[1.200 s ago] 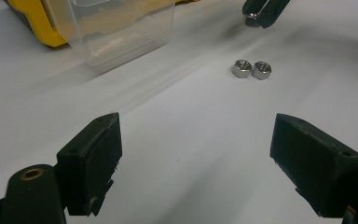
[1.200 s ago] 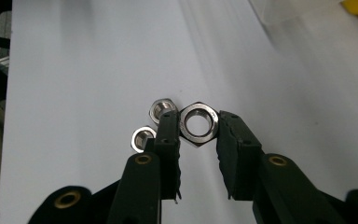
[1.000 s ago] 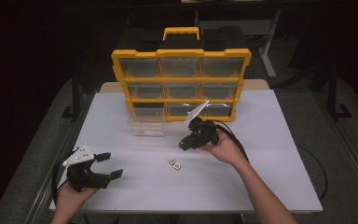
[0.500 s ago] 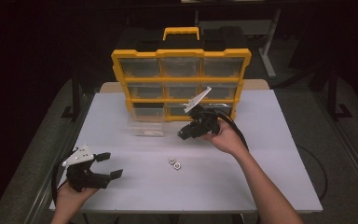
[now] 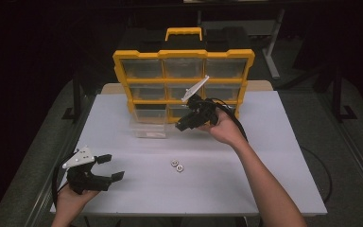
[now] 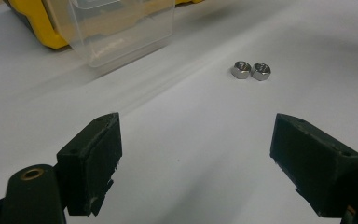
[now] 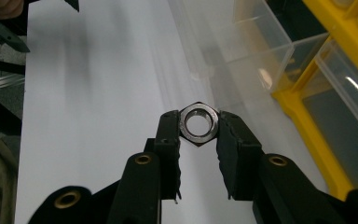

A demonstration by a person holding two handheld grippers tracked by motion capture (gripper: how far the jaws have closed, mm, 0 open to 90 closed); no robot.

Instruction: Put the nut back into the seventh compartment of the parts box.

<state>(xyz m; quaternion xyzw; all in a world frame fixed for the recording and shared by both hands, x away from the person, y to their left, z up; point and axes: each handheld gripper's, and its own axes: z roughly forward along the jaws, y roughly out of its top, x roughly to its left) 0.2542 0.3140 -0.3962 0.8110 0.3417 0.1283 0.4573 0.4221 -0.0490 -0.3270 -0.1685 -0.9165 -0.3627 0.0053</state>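
A steel hex nut [image 7: 198, 124] is pinched between the jaws of my right gripper [image 7: 198, 135], which is shut on it. That right gripper [image 5: 184, 124] hangs above the table beside a clear drawer [image 5: 147, 126] pulled out of the yellow organizer [image 5: 184, 80]. Two more nuts [image 5: 177, 165] lie side by side on the white tabletop, also seen as nuts [image 6: 251, 71] ahead of my left gripper [image 6: 196, 168]. The left gripper [image 5: 108, 166] rests open near the front left corner, nothing between its jaws.
The organizer stands upright at the back of the white table [image 5: 274, 165], with several clear drawers [image 7: 349, 102] in its front. The clear drawer [image 6: 116, 28] sits on the table against its lower left. Black cables [image 5: 238, 127] trail from the right gripper.
My right gripper has risen and moved back and left from the loose nuts toward the clear drawer, carrying a nut. The left gripper has stayed put.
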